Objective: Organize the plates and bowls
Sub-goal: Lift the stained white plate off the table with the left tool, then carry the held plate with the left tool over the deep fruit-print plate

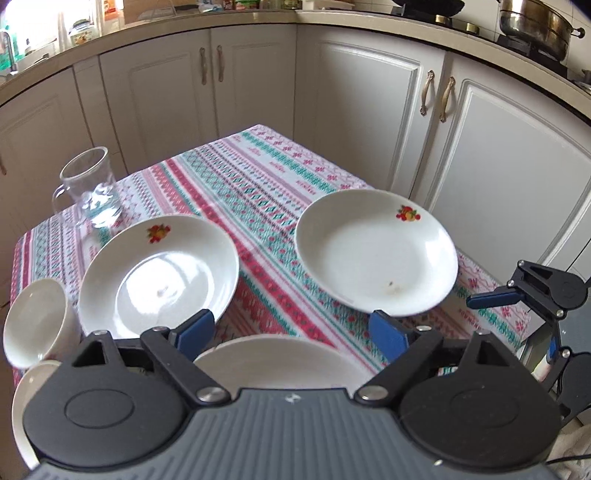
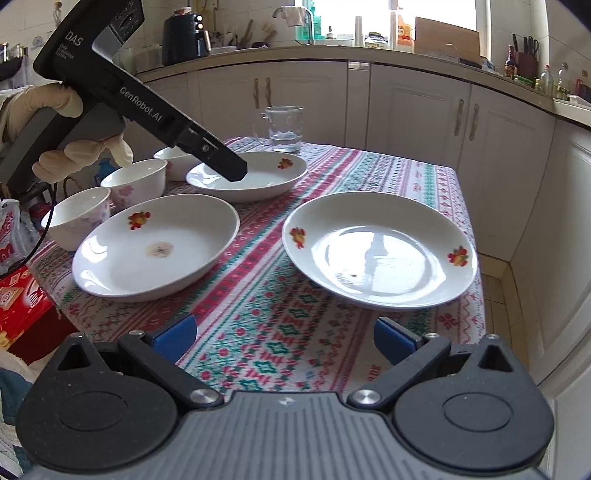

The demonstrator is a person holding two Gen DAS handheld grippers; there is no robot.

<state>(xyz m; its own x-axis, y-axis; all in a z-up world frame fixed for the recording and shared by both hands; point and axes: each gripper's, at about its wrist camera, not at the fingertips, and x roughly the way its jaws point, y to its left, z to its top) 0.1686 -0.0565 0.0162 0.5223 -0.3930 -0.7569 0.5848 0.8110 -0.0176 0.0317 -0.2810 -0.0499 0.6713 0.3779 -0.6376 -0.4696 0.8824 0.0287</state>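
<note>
Three white plates with fruit prints lie on the patterned tablecloth point(image 2: 258, 325). In the right wrist view they are the far plate point(image 2: 255, 177), the near left plate point(image 2: 155, 247) and the right plate point(image 2: 380, 251). Three white bowls point(image 2: 135, 181) stand along the left edge. My left gripper point(image 1: 291, 332) is open above the near left plate point(image 1: 288, 365), with the far plate point(image 1: 159, 273) and the right plate point(image 1: 376, 251) ahead. My right gripper point(image 2: 284, 336) is open and empty, low over the table's near edge, short of the right plate.
A glass mug point(image 2: 284, 129) holding some water stands at the table's far end. White kitchen cabinets point(image 1: 369, 103) surround the table. A red box point(image 2: 22, 306) lies beside the table on the left. Pots point(image 1: 532, 26) sit on the stove.
</note>
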